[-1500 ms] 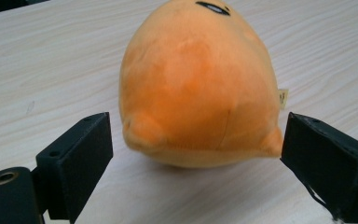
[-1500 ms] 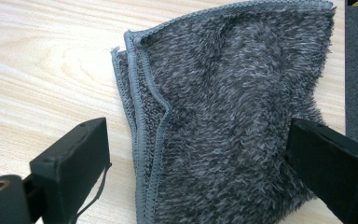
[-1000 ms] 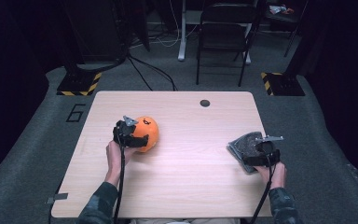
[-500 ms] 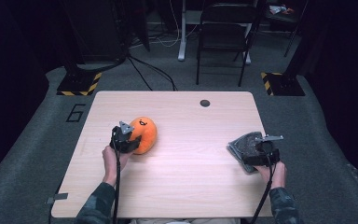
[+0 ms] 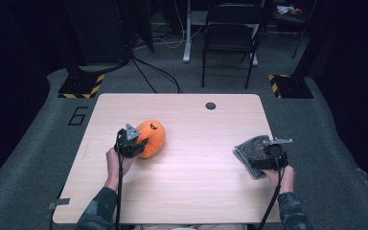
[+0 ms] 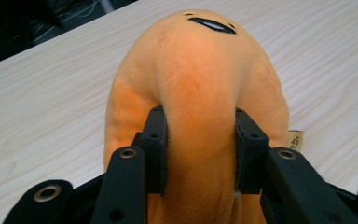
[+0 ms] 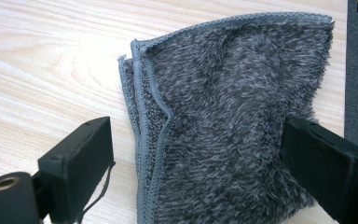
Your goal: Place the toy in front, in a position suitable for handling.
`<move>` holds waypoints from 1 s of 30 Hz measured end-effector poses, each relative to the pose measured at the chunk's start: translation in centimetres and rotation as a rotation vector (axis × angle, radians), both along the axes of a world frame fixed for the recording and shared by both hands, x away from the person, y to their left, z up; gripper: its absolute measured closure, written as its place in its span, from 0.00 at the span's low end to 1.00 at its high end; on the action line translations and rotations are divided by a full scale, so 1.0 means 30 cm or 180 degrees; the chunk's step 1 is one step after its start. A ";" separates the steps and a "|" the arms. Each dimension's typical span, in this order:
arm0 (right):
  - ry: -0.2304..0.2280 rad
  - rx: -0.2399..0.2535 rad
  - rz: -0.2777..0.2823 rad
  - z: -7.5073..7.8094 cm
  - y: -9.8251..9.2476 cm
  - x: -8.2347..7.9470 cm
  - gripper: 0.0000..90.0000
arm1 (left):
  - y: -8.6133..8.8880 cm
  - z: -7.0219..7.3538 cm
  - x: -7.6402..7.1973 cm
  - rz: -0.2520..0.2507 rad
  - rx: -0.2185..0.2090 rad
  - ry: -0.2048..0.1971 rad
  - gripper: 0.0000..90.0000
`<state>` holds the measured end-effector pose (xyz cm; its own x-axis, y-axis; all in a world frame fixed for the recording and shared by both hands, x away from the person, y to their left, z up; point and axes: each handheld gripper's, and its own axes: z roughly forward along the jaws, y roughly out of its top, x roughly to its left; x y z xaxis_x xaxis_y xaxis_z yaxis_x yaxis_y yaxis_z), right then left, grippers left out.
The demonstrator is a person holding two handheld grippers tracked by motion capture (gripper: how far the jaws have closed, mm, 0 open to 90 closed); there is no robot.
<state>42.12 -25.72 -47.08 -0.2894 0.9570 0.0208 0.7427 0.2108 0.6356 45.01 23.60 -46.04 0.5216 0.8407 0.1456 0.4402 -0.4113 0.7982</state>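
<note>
Item: orange plush toy (image 5: 151, 138), worktop (image 5: 191, 191), nine o'clock; left tongs (image 6: 199, 140) had just been closing, clamped on it. Right tongs (image 7: 205, 163) apart over grey cloth (image 7: 233, 121), four o'clock. Risk: soft plush slipping when lifted.

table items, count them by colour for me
orange: 1, the plush toy
grey: 1, the folded cloth
black: 2, the left gripper and the right gripper
total: 4

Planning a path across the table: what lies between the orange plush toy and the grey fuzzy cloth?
Nothing: in the high view, bare light wooden tabletop separates the orange plush toy from the grey fuzzy cloth.
</note>
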 end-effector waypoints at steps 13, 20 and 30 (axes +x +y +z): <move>0.0004 -0.0006 0.0001 0.001 0.005 -0.003 0.10 | -0.094 0.035 -0.013 -0.0563 -0.0125 0.0017 0.70; -0.0012 -0.0045 0.0012 -0.006 -0.007 -0.001 0.10 | -0.151 0.046 -0.011 -0.0952 -0.0160 -0.0015 0.69; -0.0008 -0.0067 0.0035 -0.008 0.002 0.001 0.10 | -0.237 0.056 -0.007 -0.1464 -0.0051 -0.0043 0.69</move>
